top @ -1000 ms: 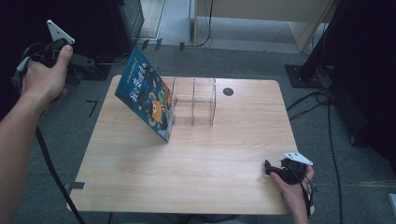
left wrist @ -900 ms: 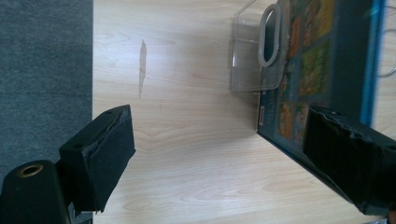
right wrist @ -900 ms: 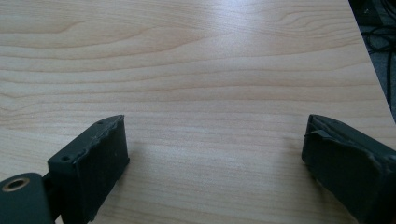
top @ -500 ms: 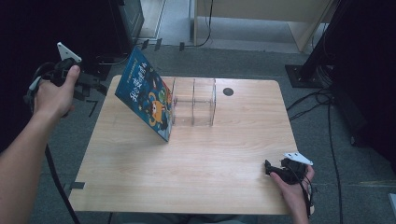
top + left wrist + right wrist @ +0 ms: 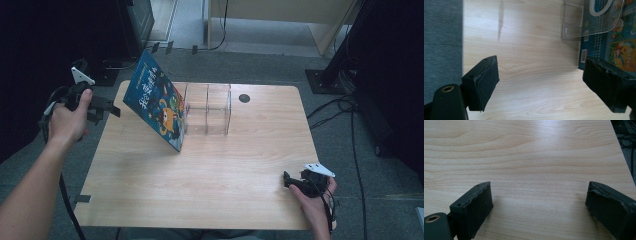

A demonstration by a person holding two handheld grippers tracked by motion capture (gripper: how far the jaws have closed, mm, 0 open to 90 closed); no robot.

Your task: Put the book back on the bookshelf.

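The left gripper (image 5: 102, 106), jaws wide and empty, has swung in from off the table toward the book (image 5: 156, 102) leaning on the clear rack (image 5: 207, 109), likely to grasp it; the right gripper (image 5: 292, 182) rests open, empty

Blue picture book (image 5: 157, 106) leaning on clear rack (image 5: 207, 109), wooden table (image 5: 200, 185)

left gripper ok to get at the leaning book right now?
Probably yes. The left gripper sits off the table's left edge, jaws open and aimed at the book, with bare wood between. The clear rack is behind the book.
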